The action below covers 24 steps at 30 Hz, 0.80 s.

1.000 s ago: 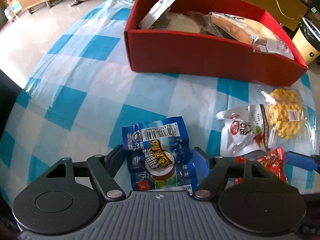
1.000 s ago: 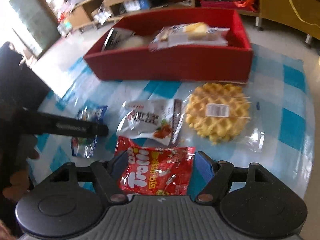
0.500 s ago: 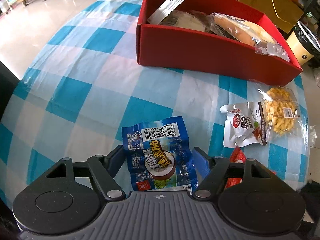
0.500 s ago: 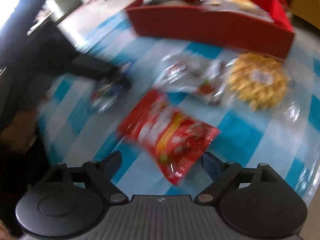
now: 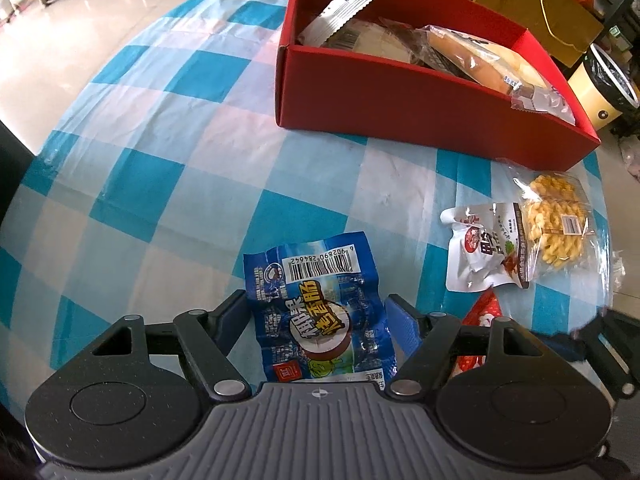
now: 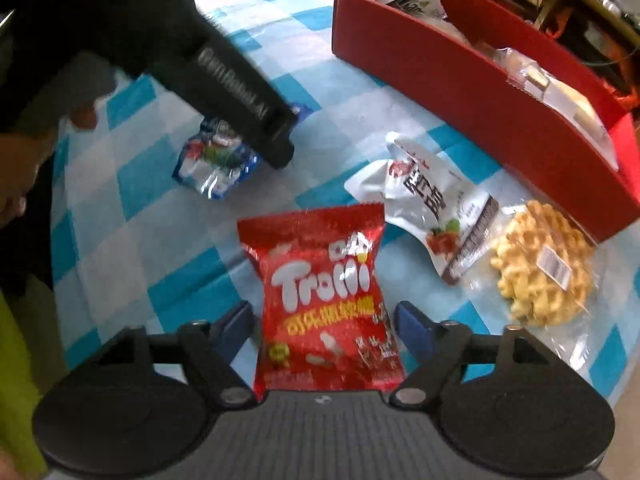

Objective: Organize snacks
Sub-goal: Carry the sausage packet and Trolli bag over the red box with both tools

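Observation:
A blue sausage packet [image 5: 320, 312] lies on the checked tablecloth between the fingers of my left gripper [image 5: 318, 316], which is open around it. It also shows in the right wrist view [image 6: 216, 160] under the left gripper's body. A red Trolli gummy bag [image 6: 324, 300] lies between the fingers of my right gripper [image 6: 326, 322], which is open around it. The red box [image 5: 400, 92] stands at the far side and holds wrapped bread and other packets. A white pouch [image 6: 432, 204] and a wrapped waffle [image 6: 540, 268] lie in front of it.
The round table [image 5: 160, 128] has a blue and white checked cloth; its edge curves close on the left and right. A yellow bin [image 5: 600, 88] and wooden furniture stand on the floor behind the box.
My right gripper has swung so the red bag now lies straight between its fingers. My left gripper has stayed around the blue packet, with the view shifted slightly left.

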{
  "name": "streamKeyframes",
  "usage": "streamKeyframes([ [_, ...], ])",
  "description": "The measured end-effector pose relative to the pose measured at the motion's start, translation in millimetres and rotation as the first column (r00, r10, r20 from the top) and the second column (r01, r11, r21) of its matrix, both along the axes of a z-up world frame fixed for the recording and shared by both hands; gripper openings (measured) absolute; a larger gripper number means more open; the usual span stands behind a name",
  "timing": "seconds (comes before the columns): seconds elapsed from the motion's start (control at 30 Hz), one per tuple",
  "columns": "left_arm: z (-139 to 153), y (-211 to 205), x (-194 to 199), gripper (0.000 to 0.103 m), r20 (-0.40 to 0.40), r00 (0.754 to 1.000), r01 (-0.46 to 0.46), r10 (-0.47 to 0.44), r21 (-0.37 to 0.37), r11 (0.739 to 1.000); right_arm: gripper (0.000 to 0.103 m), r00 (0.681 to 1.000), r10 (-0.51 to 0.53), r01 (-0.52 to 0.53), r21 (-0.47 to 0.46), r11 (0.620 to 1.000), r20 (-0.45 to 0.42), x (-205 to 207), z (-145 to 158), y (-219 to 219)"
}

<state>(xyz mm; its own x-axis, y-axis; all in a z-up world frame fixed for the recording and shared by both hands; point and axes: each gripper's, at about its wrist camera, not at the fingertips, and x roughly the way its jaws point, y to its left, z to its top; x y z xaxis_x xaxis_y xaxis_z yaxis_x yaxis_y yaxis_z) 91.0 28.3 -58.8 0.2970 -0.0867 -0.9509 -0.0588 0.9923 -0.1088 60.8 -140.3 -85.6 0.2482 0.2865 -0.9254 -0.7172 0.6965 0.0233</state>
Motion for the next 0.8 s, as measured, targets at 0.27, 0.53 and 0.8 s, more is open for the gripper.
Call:
streamKeyframes([
  [0.27, 5, -4, -5, 0.079, 0.006, 1.000, 0.007, -0.007, 0.007, 1.000, 0.054, 0.984, -0.160, 0.167, 0.100, 0.981, -0.073, -11, 8, -32],
  [0.53, 20, -9, -7, 0.079, 0.044, 0.999, 0.018, -0.018, -0.008, 1.000, 0.054, 0.934, -0.348, 0.356, 0.290, 0.888, -0.081, -7, 33, -63],
  [0.8, 38, -20, -6, 0.079, 0.108, 0.993, 0.042, -0.043, 0.005, 0.999, 0.054, 0.892, -0.449, 0.430, 0.403, 0.808, -0.052, 2, 57, -82],
])
